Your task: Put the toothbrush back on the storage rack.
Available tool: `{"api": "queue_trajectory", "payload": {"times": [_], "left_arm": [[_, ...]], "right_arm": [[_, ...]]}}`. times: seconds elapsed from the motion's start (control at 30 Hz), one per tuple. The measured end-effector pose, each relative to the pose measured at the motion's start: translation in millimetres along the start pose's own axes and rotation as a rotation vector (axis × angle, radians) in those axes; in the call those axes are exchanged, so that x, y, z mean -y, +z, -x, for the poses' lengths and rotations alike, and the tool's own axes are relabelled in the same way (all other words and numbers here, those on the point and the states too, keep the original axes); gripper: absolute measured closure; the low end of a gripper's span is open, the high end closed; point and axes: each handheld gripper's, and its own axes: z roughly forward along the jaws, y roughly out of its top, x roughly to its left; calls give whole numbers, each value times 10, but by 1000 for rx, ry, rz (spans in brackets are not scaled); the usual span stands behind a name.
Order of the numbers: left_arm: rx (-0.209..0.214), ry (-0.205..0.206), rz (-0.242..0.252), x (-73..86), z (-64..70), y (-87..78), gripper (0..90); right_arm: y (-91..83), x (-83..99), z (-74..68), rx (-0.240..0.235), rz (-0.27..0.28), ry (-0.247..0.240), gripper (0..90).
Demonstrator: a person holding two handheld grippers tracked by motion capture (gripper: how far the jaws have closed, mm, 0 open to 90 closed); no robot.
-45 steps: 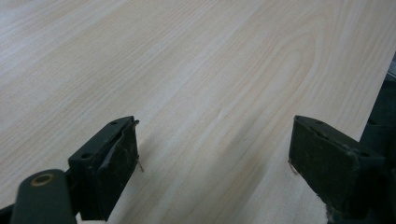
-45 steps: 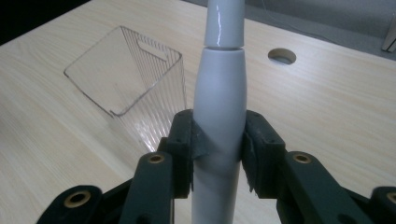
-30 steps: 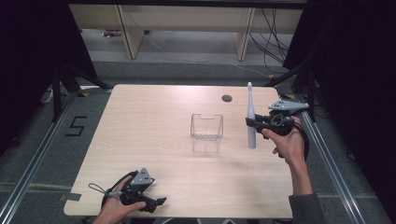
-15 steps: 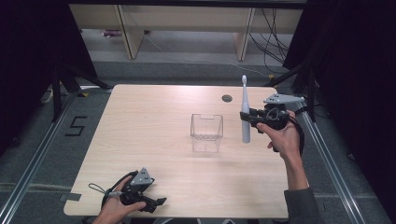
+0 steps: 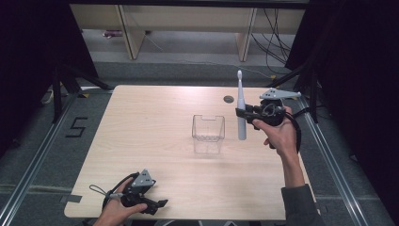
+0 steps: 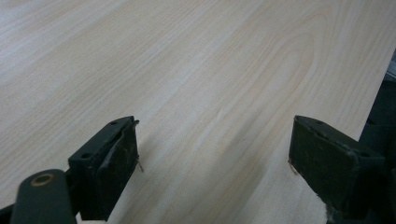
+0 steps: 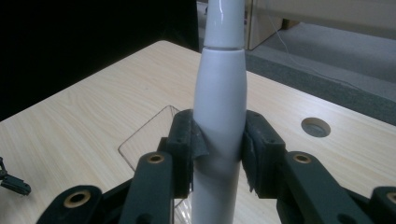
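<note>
While the clear plastic container stands open-topped near the middle of the table, the right hand-held gripper carries a white electric toothbrush upright in the air just to the container's right, brush head up and butt end down. Its jaws are clamped on the thick handle about midway, as the right gripper view shows, with the toothbrush pinched squarely between both pads and the container lying beyond and below. Holding the handle vertical with the heavy end lowest looks meant to let it drop straight into the narrow box and stand there, though the butt appears not yet over the opening. At the near left corner of the table, the left hand-held gripper rests low with its jaws spread wide apart on nothing; the left gripper view shows bare wood grain between them. Parked there, it stays well apart from the carrying arm's path. A round cable hole sits in the table at the far side, behind the toothbrush.
</note>
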Motion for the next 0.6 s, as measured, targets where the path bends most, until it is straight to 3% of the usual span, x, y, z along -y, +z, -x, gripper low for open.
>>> {"api": "queue_trajectory", "payload": {"times": [0.03, 0.17, 0.27, 0.6], "left_arm": [[0, 1, -1, 0, 0, -1, 150], [0, -2, 1, -1, -1, -2, 150], [1, 0, 0, 0, 0, -1, 150], [1, 6, -6, -1, -3, -10, 150]], "right_arm": [[0, -11, -25, 3, -13, 24, 666], [69, -35, -36, 8, 4, -13, 666], [113, -68, -75, -11, -17, 7, 666], [250, -172, -162, -34, -15, -18, 666]]}}
